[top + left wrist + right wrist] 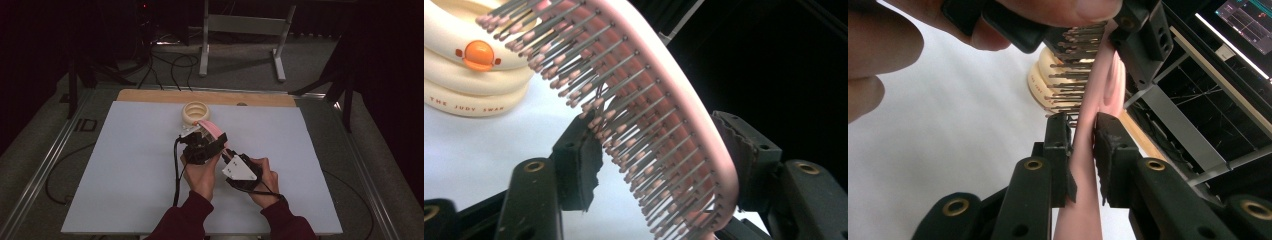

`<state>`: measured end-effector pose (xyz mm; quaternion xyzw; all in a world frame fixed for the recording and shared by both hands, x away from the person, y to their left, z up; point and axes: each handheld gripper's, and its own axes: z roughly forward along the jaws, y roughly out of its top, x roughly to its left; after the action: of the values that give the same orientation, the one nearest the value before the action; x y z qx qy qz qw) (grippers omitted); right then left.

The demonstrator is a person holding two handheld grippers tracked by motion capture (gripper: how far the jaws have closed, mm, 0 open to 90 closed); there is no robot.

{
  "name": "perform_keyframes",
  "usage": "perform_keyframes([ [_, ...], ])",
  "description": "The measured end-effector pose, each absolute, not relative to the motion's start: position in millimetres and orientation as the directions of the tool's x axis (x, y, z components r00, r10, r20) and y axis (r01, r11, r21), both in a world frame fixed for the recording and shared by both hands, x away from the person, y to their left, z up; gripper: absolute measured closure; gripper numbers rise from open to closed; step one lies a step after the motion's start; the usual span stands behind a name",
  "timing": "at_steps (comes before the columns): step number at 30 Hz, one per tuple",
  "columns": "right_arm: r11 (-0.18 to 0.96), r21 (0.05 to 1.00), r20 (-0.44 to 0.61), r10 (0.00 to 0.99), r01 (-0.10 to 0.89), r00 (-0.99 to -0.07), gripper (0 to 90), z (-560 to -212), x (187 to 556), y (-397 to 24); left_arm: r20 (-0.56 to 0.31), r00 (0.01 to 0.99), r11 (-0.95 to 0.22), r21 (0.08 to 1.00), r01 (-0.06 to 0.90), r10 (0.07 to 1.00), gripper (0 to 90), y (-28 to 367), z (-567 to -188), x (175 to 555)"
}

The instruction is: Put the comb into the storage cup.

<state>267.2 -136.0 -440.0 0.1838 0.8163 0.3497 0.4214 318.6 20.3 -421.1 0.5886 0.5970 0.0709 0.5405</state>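
Observation:
A pink hairbrush [210, 128] with grey, pink-tipped bristles [624, 115] is held above the white sheet, just in front of a cream stack of rings [195, 112]. My left gripper [202, 142] has its jaws around the brush head [664, 75]. One pad presses on the bristle tips and the other on the pink back. In the right gripper view that gripper [1083, 25] sits at the top, under a hand. My right gripper [229, 154] is shut on the pink handle [1083, 200], behind the head. The cream rings [469, 75] carry an orange button and printed lettering.
A white sheet [125, 175] covers the table, with a wooden strip [150, 95] along its far edge. Beyond it stand a metal frame [240, 30] and loose cables [170, 70] on the floor. Dark curtains close off both sides.

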Motion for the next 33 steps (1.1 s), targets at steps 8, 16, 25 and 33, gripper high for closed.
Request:
perform_keyframes([
  [8,0.678,0.735,-0.551,0.599,0.001,-0.581,73.6,-440.4,266.6,-133.1,-0.561,0.308,0.291,0.735,0.613,0.768,51.0,23.1,-420.6,316.2],
  [16,0.642,0.767,-0.497,0.598,0.005,-0.629,64.3,-441.0,267.7,-130.7,-0.54,0.346,0.272,0.762,0.587,0.768,65.8,25.8,-419.5,315.9],
  [25,0.598,0.801,-0.433,0.616,0.033,-0.657,52.2,-437.8,269.9,-136.9,-0.546,0.361,0.275,0.766,0.582,0.756,66.1,33.4,-422.0,318.1],
  [33,0.56,0.825,-0.357,0.619,0.075,-0.699,38.1,-436.9,271.3,-146.4,-0.535,0.369,0.267,0.775,0.573,0.76,66.1,37.3,-422.0,319.3],
])
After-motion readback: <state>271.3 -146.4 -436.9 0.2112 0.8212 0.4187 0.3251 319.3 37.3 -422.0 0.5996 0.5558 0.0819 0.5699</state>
